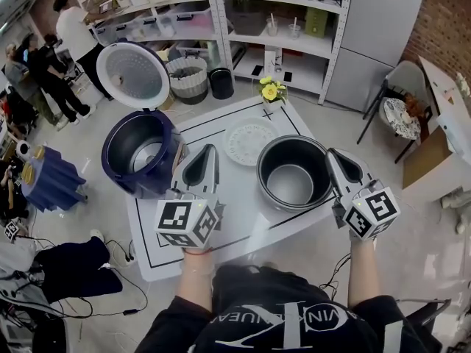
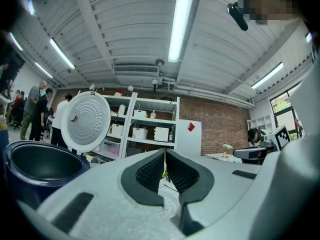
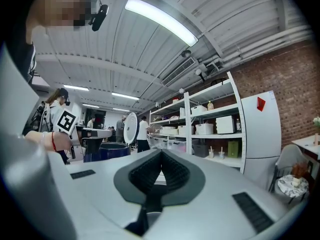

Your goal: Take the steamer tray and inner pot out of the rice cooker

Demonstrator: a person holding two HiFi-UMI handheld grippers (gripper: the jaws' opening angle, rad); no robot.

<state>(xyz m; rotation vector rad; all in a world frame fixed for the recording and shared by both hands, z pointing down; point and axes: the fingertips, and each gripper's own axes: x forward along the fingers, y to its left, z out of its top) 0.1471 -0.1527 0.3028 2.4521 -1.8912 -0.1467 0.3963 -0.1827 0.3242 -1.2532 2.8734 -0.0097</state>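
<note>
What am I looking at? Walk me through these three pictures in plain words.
There is no robot arm: a person holds a hand tool with two jaws in each hand. One picture looks down from a head camera; the other two look along each tool's jaws. The left gripper and right gripper are shut and empty. On the white table lie the steamer tray and the inner pot; the open rice cooker stands at its left edge.

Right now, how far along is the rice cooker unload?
Done: the steamer tray and inner pot both sit on the table, out of the open rice cooker, whose cavity looks empty. In hand: nothing; the left claw and right claw are shut and empty. Left: nothing visible, so the job looks complete.
</note>
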